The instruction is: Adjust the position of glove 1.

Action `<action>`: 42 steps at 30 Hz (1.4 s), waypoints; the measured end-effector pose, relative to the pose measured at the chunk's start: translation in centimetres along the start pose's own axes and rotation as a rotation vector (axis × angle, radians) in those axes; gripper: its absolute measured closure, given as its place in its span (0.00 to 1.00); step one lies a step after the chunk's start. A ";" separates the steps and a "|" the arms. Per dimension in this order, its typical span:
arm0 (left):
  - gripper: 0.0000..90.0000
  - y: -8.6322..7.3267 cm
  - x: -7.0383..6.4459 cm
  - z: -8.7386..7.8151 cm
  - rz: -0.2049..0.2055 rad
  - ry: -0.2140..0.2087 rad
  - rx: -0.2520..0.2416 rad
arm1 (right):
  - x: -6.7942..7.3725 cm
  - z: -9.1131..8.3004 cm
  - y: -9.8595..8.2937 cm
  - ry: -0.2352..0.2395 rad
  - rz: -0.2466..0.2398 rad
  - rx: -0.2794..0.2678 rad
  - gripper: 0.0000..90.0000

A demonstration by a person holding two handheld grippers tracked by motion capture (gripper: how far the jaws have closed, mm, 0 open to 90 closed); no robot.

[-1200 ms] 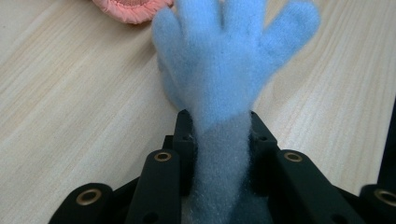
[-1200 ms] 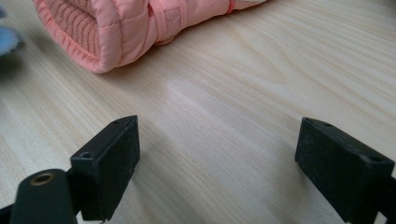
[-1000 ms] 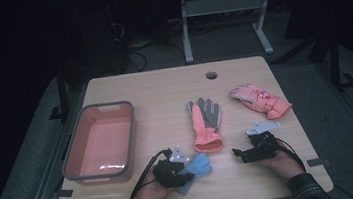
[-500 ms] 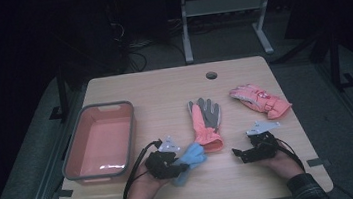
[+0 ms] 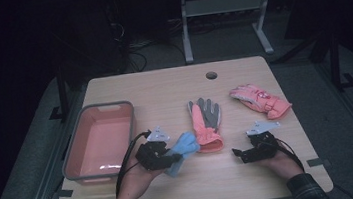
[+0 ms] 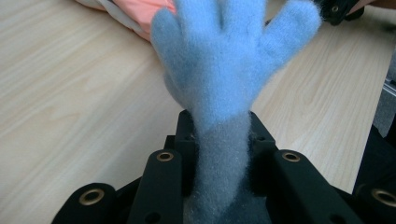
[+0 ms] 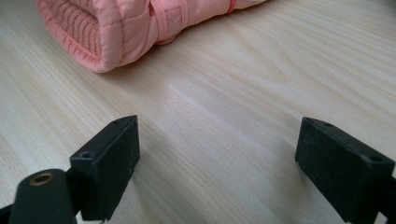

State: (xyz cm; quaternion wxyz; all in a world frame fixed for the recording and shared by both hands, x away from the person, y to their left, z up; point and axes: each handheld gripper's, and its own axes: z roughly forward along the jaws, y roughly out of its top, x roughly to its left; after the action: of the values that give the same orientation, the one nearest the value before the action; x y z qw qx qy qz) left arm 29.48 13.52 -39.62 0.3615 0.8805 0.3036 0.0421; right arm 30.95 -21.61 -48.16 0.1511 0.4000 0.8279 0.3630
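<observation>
The left hand-held gripper [image 5: 171,156] is clamped on the cuff of the blue glove [image 5: 182,148], near the front edge of the tabletop [image 5: 163,88], just right of the pink bin [image 5: 99,141]. In the left gripper view the glove [image 6: 229,70] stands up between the black jaws, its fuzzy fingers fanned out above the wood, the cuff pinched tight in the middle. Its fingertips point toward the orange-and-grey glove [image 5: 205,119], which lies flat at mid-table with its cuff toward the person; whether the two touch is hard to tell from above.

Over on the right, the right hand-held gripper [image 5: 241,153] sits low at the front of the tabletop, jaws spread wide with nothing between them. In the right gripper view there is bare wood between the two black pads, and a padded pink cuff [image 7: 121,28] lies a little way ahead.

The pink ski glove [image 5: 260,100] lies farther back on the right side, well apart from both grippers.
</observation>
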 end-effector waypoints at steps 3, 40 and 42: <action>0.80 0.4 0.5 -0.7 -0.011 0.010 -0.015 | 0.0 0.0 0.0 0.000 0.000 0.000 0.15; 0.80 1.5 11.4 -8.3 -0.135 0.261 -0.114 | 0.0 0.0 0.0 -0.009 0.003 -0.001 0.15; 0.80 1.2 12.5 -8.7 -0.159 0.291 -0.117 | 0.0 0.0 0.0 -0.010 0.004 -0.001 0.15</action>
State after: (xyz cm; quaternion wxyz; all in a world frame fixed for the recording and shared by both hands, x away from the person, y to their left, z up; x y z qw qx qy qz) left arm 37.68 25.22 -34.26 0.3664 0.8158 0.4186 0.1581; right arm 30.98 -21.62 -48.17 0.1546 0.4034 0.8260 0.3620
